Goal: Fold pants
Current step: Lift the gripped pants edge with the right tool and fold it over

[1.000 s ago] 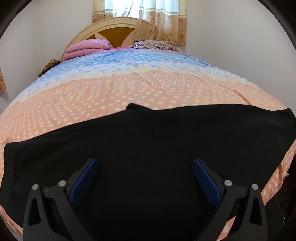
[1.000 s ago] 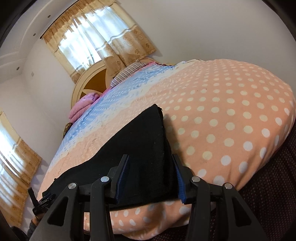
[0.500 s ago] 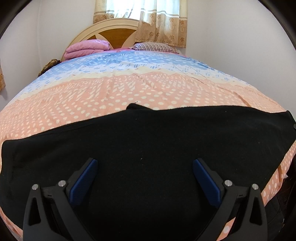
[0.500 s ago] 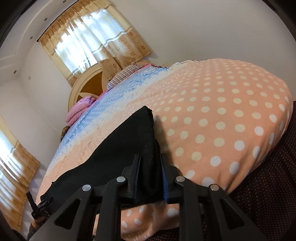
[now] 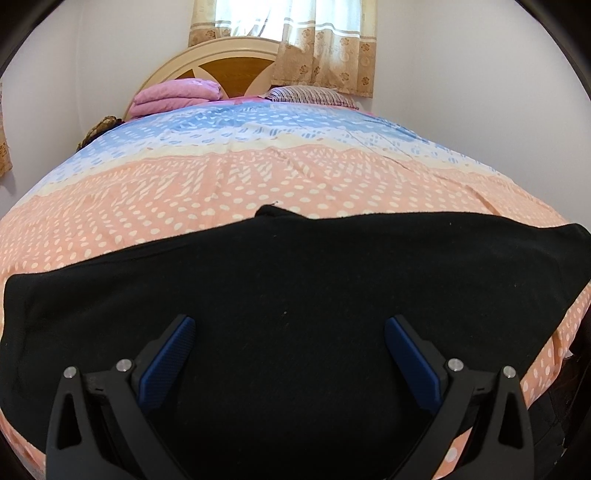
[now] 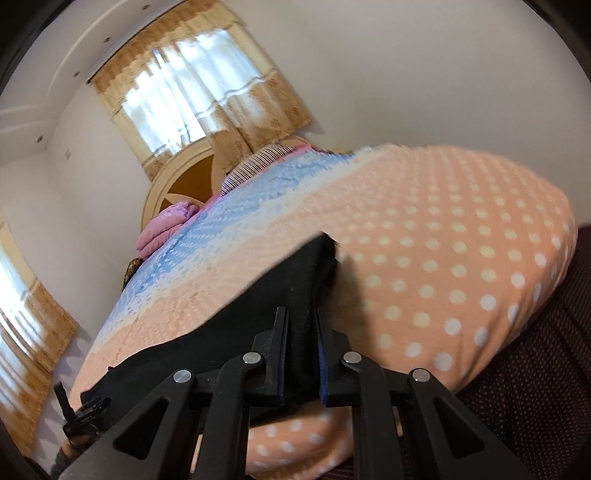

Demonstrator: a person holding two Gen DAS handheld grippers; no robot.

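Note:
Black pants [image 5: 295, 295] lie flat across the near part of a bed with a dotted orange and blue cover [image 5: 258, 177]. My left gripper [image 5: 290, 332] is open, its blue pads wide apart just above the middle of the pants. In the right wrist view my right gripper [image 6: 301, 325] is shut on the end of the pants [image 6: 258, 306], and the pinched cloth is lifted a little off the cover [image 6: 443, 258]. The left gripper [image 6: 81, 413] shows small at the far end of the pants.
A folded pink blanket [image 5: 177, 94] and a striped pillow [image 5: 310, 96] lie at the headboard [image 5: 221, 62]. A curtained window [image 5: 284, 33] is behind it. White walls stand close on both sides. A dark dotted bed skirt [image 6: 535, 369] hangs below the cover's near edge.
My right gripper has closed on the end of the pants and begun to lift it. My left gripper has stayed open over the pants, moving only slightly.

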